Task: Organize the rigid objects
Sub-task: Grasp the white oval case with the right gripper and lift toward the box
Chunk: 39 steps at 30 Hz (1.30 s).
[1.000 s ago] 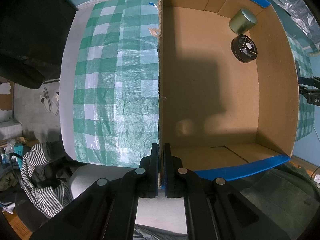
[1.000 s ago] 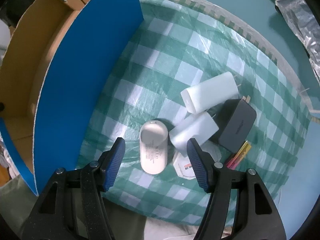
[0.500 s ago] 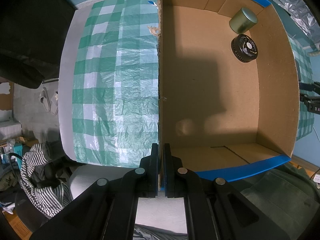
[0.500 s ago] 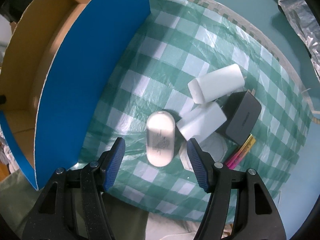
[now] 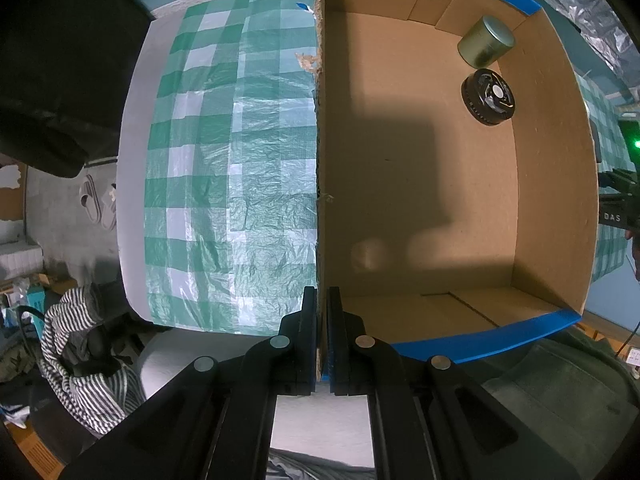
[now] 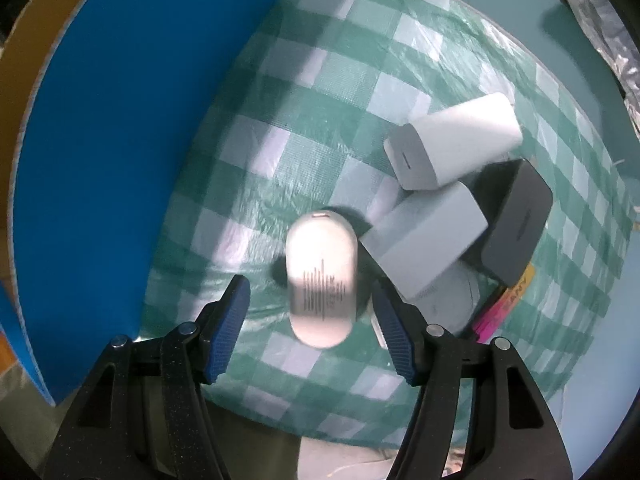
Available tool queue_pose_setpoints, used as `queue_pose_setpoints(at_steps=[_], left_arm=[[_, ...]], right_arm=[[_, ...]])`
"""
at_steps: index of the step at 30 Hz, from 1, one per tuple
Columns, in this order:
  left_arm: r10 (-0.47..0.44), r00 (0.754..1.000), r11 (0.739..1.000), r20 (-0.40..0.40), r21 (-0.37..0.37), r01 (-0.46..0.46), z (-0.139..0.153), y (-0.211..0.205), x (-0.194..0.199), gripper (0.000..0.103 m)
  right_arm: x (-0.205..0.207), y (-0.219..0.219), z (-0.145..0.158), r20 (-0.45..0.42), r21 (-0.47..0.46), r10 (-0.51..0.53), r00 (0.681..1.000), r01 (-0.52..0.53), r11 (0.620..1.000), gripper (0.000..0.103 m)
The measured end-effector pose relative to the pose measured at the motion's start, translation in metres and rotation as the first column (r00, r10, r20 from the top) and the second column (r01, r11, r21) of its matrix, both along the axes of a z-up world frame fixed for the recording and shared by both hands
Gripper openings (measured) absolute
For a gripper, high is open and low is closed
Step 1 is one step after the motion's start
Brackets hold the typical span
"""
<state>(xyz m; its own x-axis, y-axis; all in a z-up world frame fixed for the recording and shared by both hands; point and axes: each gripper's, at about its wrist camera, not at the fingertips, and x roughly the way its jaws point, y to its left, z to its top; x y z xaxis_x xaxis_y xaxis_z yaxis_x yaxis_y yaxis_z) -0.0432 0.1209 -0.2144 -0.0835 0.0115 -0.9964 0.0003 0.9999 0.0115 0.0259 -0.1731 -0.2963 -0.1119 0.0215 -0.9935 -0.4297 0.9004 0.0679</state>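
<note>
The left gripper point(image 5: 322, 312), at the lower centre of its frame, has its jaws pinching the near wall of the cardboard box point(image 5: 552, 184) — steadying it, by the look of it. Two items already sit inside, at the upper right: a metal tin point(image 5: 485, 42) and a black round part point(image 5: 489, 97). The right gripper point(image 6: 310, 312) hovers with jaws spread wide on either side of a white oval device point(image 6: 322, 276) lying on the checked tablecloth point(image 6: 304, 80), not touching it. To the right of centre, a pile waits: two white chargers point(image 6: 454, 146) point(image 6: 428, 240) and a dark grey adapter point(image 6: 516, 220). Most of the sorting seems left to do.
</note>
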Motion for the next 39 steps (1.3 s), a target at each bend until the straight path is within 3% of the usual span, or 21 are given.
queue_pose_setpoints(at_steps=[1, 2, 4, 5, 7, 16, 39], left_arm=[[0.0, 1.0, 1.0, 0.0, 0.0, 0.0, 0.0, -0.001, 0.0, 0.004], [0.0, 1.0, 1.0, -0.001, -0.001, 0.0, 0.001, -0.001, 0.0, 0.004], [0.001, 1.0, 1.0, 0.002, -0.002, -0.001, 0.001, 0.0, 0.0, 0.004], [0.002, 1.0, 1.0, 0.002, -0.003, -0.002, 0.001, 0.0, 0.0, 0.004], [0.004, 1.0, 1.0, 0.002, -0.004, -0.004, 0.001, 0.001, 0.0, 0.004], [0.005, 1.0, 1.0, 0.005, -0.006, -0.005, 0.003, 0.0, 0.0, 0.004], [-0.009, 1.0, 1.0, 0.003, -0.004, 0.009, 0.003, -0.002, 0.002, 0.004]], right_arm=[[0.0, 0.002, -0.004, -0.008, -0.005, -0.001, 1.0, 0.001, 1.0, 0.062], [0.0, 0.004, -0.011, -0.028, -0.012, 0.0, 1.0, 0.0, 1.0, 0.053], [0.0, 0.007, -0.012, -0.021, -0.016, -0.002, 1.0, 0.002, 1.0, 0.048], [0.001, 0.009, -0.011, -0.015, -0.009, -0.004, 1.0, 0.004, 1.0, 0.041], [0.002, 0.011, -0.01, -0.016, 0.011, -0.017, 1.0, 0.017, 1.0, 0.037], [0.003, 0.005, -0.003, 0.008, 0.032, -0.023, 1.0, 0.023, 0.999, 0.037], [0.021, 0.013, 0.101, 0.113, 0.092, 0.017, 0.993, -0.028, 0.995, 0.037]])
